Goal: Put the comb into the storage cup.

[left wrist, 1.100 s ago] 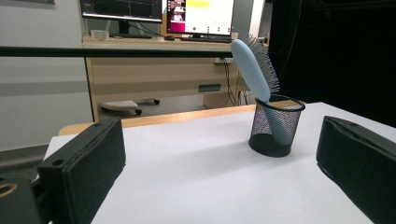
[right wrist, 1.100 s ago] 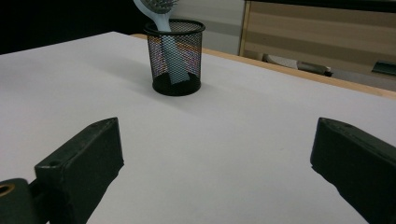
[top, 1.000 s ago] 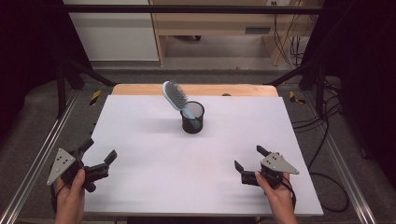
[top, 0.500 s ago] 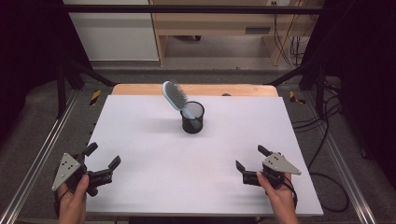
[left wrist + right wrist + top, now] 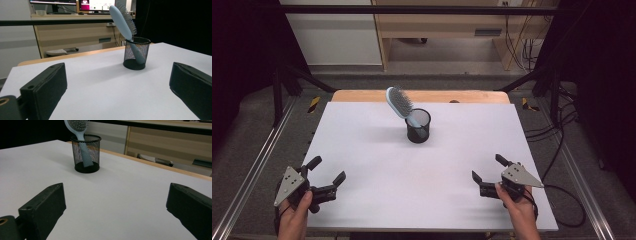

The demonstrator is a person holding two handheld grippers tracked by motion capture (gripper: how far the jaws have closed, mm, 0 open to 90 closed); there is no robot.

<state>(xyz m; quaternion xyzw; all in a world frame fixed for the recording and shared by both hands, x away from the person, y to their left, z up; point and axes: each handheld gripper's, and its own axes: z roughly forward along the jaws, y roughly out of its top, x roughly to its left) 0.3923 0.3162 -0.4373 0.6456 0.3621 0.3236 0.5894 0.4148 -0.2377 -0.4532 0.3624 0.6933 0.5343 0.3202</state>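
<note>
Left claw [image 5: 326,172] drew back; hairbrush [image 5: 401,104] leans head-up, tilted far-left in cup [image 5: 418,126].

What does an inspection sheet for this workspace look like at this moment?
Surface: white table, wooden strip along its far edge.
Job's things: light blue hairbrush stands handle-down, leaning, in a black mesh cup near the far middle.
Clutter: nothing seen on the white top.
Grippers: left gripper and right gripper both open, empty, near the front corners, apart from the cup.
Cables: a black cable trails from the right gripper off the table's edge.
Surroundings: black frame, wooden furniture behind, cables on the floor.
</note>
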